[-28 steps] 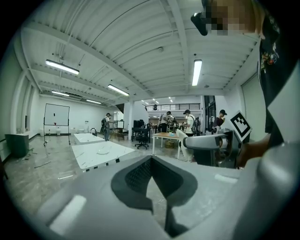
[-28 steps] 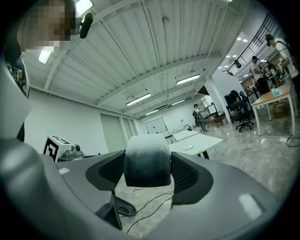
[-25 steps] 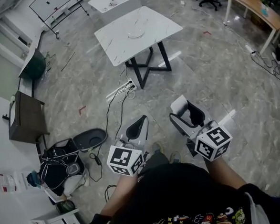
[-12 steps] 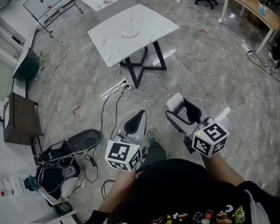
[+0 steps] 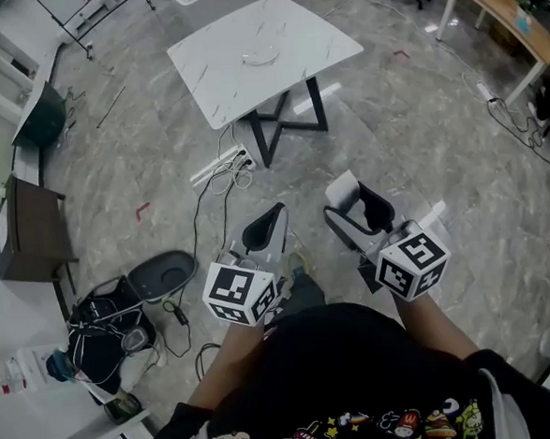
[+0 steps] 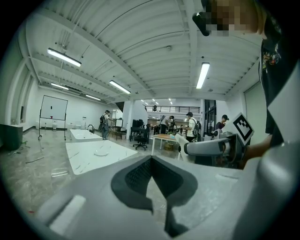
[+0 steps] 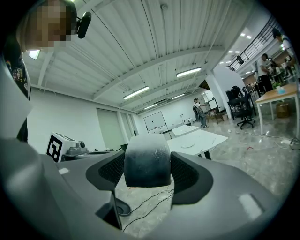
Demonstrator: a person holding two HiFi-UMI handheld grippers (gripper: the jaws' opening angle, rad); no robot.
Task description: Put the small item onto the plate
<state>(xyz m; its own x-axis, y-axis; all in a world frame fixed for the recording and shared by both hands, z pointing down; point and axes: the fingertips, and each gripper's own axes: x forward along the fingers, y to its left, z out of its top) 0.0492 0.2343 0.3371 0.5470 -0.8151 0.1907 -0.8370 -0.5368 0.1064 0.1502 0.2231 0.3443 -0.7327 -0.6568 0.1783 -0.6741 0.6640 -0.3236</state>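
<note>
Head view: the white table (image 5: 264, 60) stands well ahead of the person. Nearer than the table, both tools are held low. The left gripper (image 5: 268, 228) has its jaws pressed together on nothing. The right gripper (image 5: 361, 210) is clamped. The plate (image 5: 263, 54) lies near the table's middle. The small item (image 7: 146, 159), rounded and grey, sits between the right jaws, well apart from the table.

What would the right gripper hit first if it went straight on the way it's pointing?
The way looks free nearby. The right gripper, shut on the small grey rounded item, points roughly toward the white marble-topped table; height unclear.
</note>
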